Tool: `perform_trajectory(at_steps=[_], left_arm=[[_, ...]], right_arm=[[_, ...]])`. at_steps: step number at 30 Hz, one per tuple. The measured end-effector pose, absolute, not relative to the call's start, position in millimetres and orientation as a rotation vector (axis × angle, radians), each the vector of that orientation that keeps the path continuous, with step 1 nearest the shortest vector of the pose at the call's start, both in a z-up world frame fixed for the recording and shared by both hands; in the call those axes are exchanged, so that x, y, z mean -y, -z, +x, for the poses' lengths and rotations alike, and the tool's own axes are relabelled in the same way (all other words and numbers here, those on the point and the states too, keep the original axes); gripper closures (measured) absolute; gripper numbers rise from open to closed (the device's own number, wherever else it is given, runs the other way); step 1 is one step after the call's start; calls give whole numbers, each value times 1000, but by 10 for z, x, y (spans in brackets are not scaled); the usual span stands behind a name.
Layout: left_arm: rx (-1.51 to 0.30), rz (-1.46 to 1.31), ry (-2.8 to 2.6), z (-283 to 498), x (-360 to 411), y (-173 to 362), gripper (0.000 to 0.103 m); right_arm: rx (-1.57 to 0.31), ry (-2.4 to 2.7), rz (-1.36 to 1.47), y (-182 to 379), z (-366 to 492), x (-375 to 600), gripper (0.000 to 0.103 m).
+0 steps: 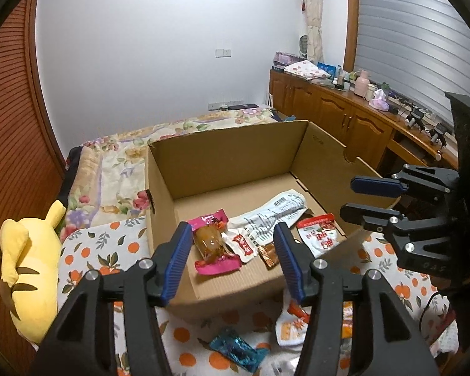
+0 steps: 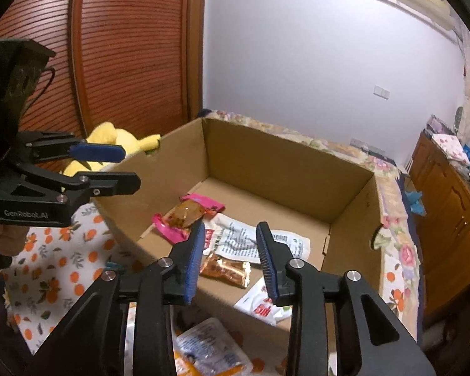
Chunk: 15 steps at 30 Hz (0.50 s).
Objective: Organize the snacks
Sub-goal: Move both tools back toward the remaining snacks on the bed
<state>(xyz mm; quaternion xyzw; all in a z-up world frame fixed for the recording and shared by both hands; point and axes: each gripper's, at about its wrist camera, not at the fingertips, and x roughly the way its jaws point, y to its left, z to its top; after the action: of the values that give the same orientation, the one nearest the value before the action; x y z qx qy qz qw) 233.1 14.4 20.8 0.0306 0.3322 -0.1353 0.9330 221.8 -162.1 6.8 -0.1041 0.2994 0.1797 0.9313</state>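
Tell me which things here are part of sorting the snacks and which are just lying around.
Part of the job:
cardboard box
pink-wrapped snack inside it
white barcode packet inside it
teal wrapper outside on the orange-print cloth
left gripper and right gripper, both open and empty

Just lying about:
yellow plush toy
floral quilt
wooden cabinets
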Motion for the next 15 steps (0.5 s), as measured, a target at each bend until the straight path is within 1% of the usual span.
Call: perform_trajectory(at_steps=[9,15], left_arm=[[-653,66,280,1911,-91,-287,45],[-663,55,289,1675,-82,-173,42]], right_arm=[[-582,-363,-205,-182,1753,1632,61],[-593,-352,-190,-116,1488,1661,59]])
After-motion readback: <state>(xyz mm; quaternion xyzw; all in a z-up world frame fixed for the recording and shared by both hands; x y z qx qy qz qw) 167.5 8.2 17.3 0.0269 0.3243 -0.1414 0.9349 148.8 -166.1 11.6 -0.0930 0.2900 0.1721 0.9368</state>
